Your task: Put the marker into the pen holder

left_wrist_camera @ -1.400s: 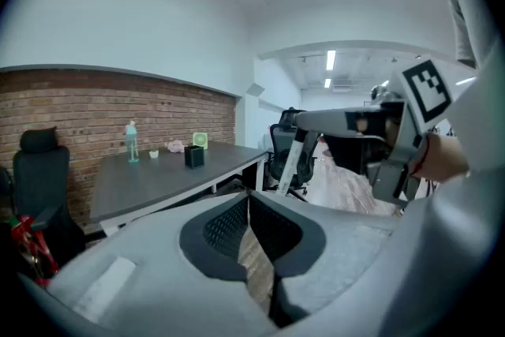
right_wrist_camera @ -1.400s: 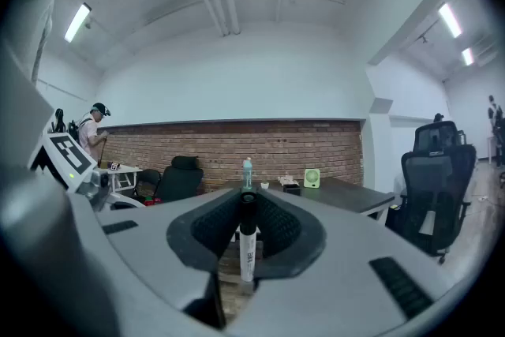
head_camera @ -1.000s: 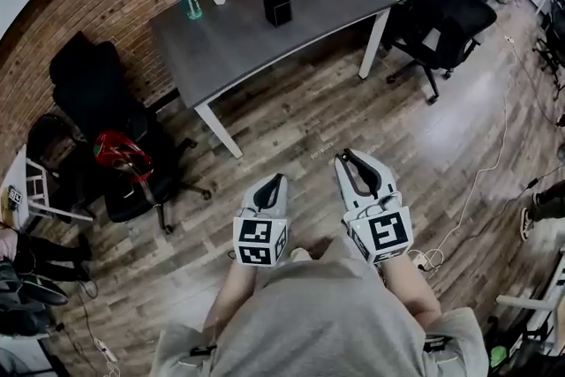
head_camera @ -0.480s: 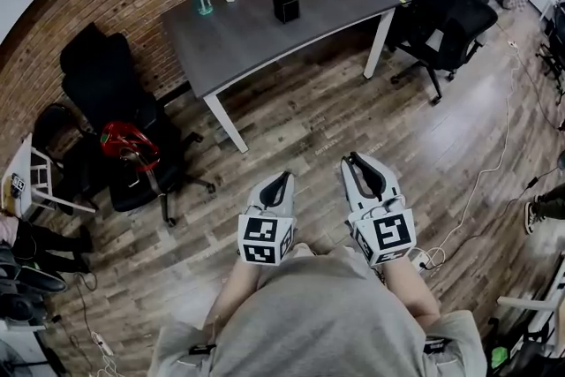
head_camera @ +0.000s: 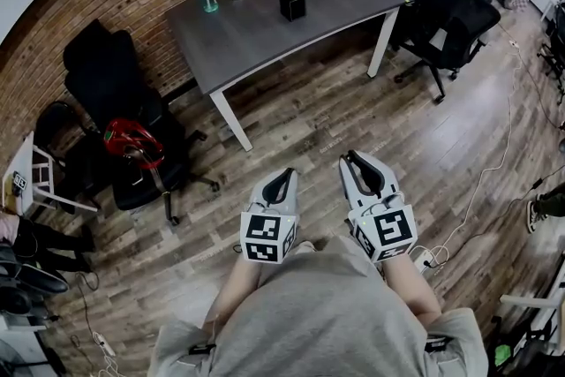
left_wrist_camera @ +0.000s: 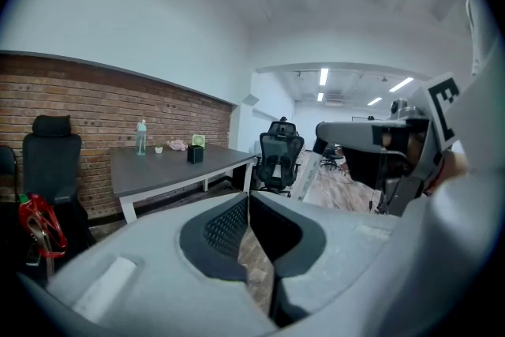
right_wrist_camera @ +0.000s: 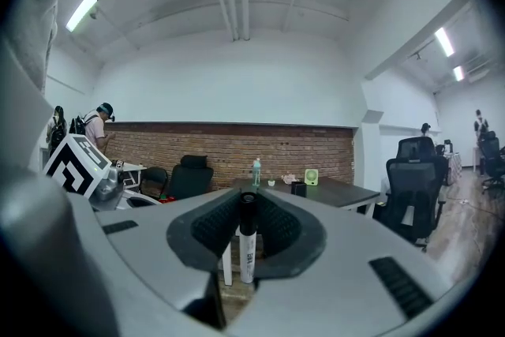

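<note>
holding the marker [right_wrist_camera: 247,241] upright, pinched in the right gripper [head_camera: 351,156] fingers so as to drop straight into what is probably the pen holder [head_camera: 292,4], well off on the desk [head_camera: 256,40], with left gripper [head_camera: 286,174] fingers pressed together, empty.

The white marker [right_wrist_camera: 247,249] stands upright, black cap on top; the right gripper [right_wrist_camera: 248,200] pinches it. The black, boxy pen holder [head_camera: 292,4] sits far off at twelve o'clock.

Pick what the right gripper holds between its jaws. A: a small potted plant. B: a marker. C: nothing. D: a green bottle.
B: in the right gripper view, the marker stands upright, clamped between the jaws of the right gripper.
</note>
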Demonstrator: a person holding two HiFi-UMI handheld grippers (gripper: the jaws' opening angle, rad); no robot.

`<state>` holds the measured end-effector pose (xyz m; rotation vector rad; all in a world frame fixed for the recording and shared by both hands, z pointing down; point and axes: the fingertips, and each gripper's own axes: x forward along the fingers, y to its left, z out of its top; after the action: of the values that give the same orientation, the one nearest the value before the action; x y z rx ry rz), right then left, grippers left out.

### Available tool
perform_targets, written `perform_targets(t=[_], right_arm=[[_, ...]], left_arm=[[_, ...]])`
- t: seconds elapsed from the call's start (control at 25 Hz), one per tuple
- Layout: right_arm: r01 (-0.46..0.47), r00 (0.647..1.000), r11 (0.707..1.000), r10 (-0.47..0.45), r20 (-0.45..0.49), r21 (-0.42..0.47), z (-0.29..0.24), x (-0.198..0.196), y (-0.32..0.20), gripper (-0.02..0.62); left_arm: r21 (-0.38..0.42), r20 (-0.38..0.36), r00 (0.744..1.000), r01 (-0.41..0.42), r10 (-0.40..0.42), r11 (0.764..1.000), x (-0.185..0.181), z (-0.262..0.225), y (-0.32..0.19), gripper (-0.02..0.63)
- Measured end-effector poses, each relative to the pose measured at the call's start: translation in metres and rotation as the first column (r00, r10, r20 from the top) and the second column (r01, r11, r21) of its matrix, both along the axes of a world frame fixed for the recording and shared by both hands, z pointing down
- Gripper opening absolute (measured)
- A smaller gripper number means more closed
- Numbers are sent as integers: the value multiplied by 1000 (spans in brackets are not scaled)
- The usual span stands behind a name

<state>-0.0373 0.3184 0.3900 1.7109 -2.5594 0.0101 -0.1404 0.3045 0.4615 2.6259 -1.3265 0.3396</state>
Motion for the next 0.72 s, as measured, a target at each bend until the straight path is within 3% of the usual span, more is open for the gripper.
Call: perform_targets(t=[0.72], right_arm=[[-11, 1000, 1000, 11, 13, -15, 6, -11, -17, 63]], left_arm=[[-27, -15, 1000, 6, -6, 1000, -14, 8, -15, 18]])
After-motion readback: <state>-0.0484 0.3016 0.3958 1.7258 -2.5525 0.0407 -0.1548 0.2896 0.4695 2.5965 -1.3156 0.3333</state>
